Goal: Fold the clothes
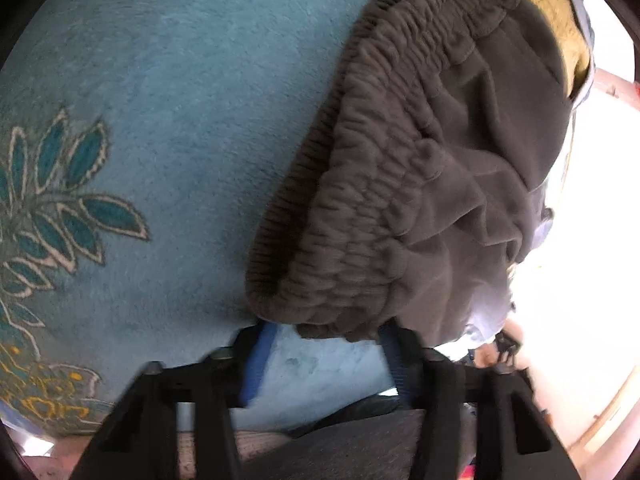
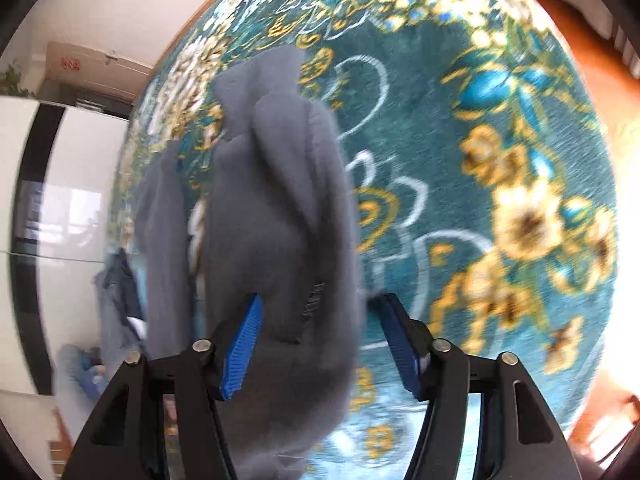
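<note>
Two grippers are in our hands, and both look at the same kind of soft grey cloth. In the left wrist view we see the grey garment (image 1: 420,184) with its gathered elastic waistband (image 1: 360,200), so we judge it to be fleece trousers or shorts; it is bunched above the blue-green carpet (image 1: 160,120), with a yellow cloth (image 1: 556,12) just beyond it. The left gripper (image 1: 326,332) has its jaws wide apart, and the lower edge of the waistband lies over the fingertips, so it has no firm hold that we can see. In the right wrist view the grey cloth (image 2: 276,216) hangs in front of the patterned carpet (image 2: 480,160) and falls between the jaws of the right gripper (image 2: 320,304), which also stand wide apart; the cloth touches the left blue pad (image 2: 244,344) but the right one is free, so nothing is pinched. We think this garment is light, thick and very limp: it will sag and fold by itself wherever it is not supported, but the fleece surface should not slip easily from the ribbed pads. The best place for holding seems the waistband, because the elastic and the seam give a thicker, firmer edge, one gripper near each end. A single layer in the middle would only stretch and droop.
</note>
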`<state>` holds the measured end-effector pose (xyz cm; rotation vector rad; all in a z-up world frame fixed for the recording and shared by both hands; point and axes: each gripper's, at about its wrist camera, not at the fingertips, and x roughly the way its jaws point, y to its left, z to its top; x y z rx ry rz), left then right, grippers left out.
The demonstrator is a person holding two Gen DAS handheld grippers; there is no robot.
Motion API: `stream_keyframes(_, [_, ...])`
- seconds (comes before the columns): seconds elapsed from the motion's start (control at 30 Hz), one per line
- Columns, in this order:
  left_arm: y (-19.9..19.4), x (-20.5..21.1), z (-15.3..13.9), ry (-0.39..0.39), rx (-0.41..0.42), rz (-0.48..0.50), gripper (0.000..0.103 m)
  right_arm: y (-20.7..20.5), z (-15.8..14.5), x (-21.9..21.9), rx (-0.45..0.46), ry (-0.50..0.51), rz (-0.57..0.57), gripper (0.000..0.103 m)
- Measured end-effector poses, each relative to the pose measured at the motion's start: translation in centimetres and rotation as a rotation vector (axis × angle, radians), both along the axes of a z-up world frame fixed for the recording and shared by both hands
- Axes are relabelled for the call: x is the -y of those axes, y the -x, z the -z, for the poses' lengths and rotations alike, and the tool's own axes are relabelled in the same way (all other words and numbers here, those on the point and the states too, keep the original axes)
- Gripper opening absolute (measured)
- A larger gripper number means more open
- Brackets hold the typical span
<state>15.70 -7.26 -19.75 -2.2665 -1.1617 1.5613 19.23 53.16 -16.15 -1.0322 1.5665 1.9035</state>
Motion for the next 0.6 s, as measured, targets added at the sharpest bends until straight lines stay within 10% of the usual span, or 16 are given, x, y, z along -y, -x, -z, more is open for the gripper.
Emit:
stream_keyframes(0.2, [0.2, 0.0, -1.5, 0.026, -0.013, -0.026, 0.023, 1.3, -1.5, 0.2, -0.005, -0.007, -0.015, 0.008])
stream_keyframes(0.6, [-0.3, 0.9, -7.3, 0.017, -0.007, 0.052, 0.019, -1.1, -10.5, 2.6, -0.121, -0.238, -0.118, 0.005])
